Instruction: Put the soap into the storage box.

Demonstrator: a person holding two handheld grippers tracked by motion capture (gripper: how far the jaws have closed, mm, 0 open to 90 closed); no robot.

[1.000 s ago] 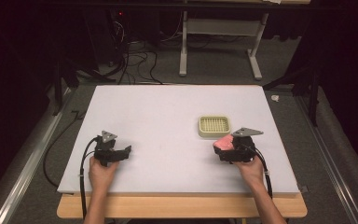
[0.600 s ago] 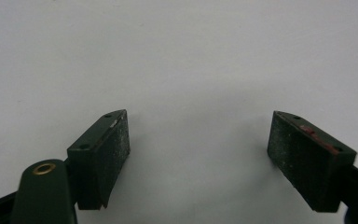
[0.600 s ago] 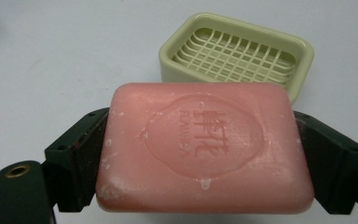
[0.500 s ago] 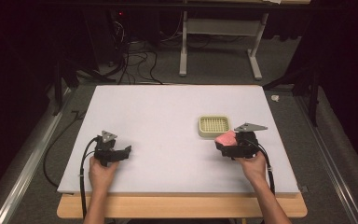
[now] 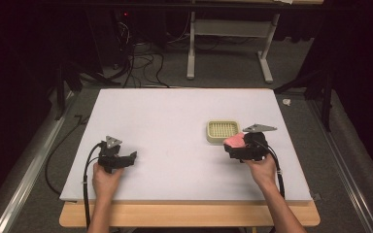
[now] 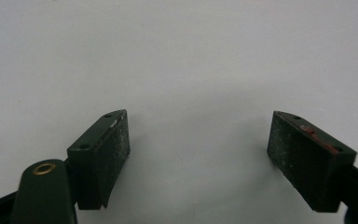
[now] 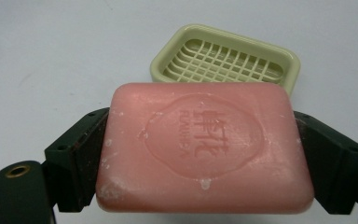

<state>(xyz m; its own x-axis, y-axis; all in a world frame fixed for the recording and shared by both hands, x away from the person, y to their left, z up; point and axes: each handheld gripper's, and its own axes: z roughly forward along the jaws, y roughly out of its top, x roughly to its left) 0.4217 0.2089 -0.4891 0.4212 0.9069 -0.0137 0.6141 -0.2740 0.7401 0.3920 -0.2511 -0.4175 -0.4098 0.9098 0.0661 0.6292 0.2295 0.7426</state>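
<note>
Gripping a pink soap bar (image 7: 204, 148) by its short ends, the right gripper (image 5: 243, 147) holds it just beside the pale green, grid-bottomed soap dish (image 5: 222, 131). Embossed lettering marks the bar's face. Well apart from the dish, the left gripper (image 5: 118, 159) rests with jaws spread wide on the white table (image 5: 165, 121); beyond it are grey floor and cables.

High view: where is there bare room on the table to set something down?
The table is bare between the left hand-held gripper and the soap dish, and along its far edge. Crowded only around the dish, where the right hand-held gripper holds the pink soap.
</note>
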